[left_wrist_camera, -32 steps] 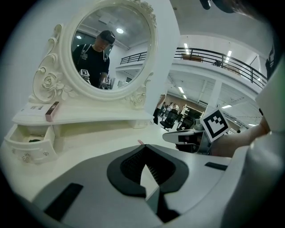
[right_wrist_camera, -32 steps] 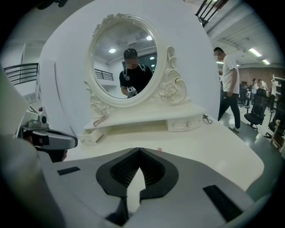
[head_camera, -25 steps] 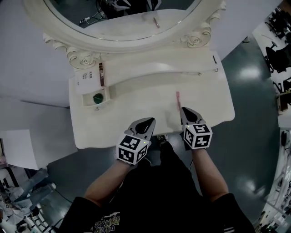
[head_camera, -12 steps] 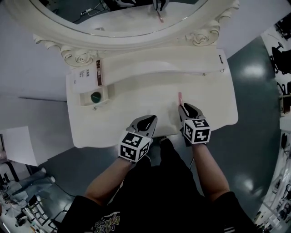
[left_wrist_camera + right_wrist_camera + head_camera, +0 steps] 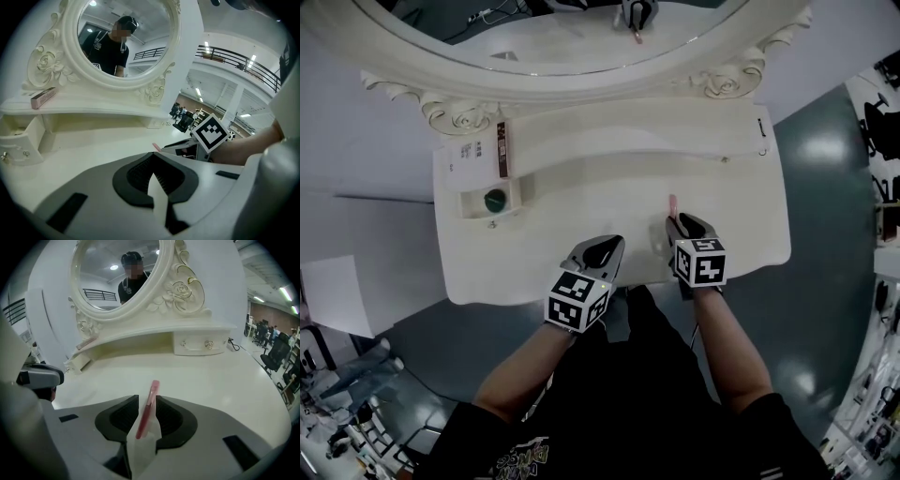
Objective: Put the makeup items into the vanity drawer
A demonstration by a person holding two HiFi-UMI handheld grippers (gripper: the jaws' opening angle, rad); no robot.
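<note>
Cream-white vanity tabletop (image 5: 581, 225) fills most of my head view, with the carved oval mirror frame (image 5: 459, 117) standing at its back. My right gripper (image 5: 682, 223) sits over the front of the top, right of centre, its jaws clamped on a slim pink makeup stick (image 5: 149, 406). The stick is narrow, with a squared rosy tip, and pokes forward past the jaw tips toward the mirror. I can't tell whether it touches the surface.

My left gripper (image 5: 605, 246) is near the front edge, just beside the right one, jaws pressed together with nothing between them.

At the left end, the small white vanity drawer (image 5: 514, 197) is pulled open, and a round dark-green item (image 5: 496, 199) lies inside it. A long pink-brown box (image 5: 502, 150) rests on the shelf above that drawer. The matching two-knob drawer (image 5: 199, 345) at the right end is closed.
</note>
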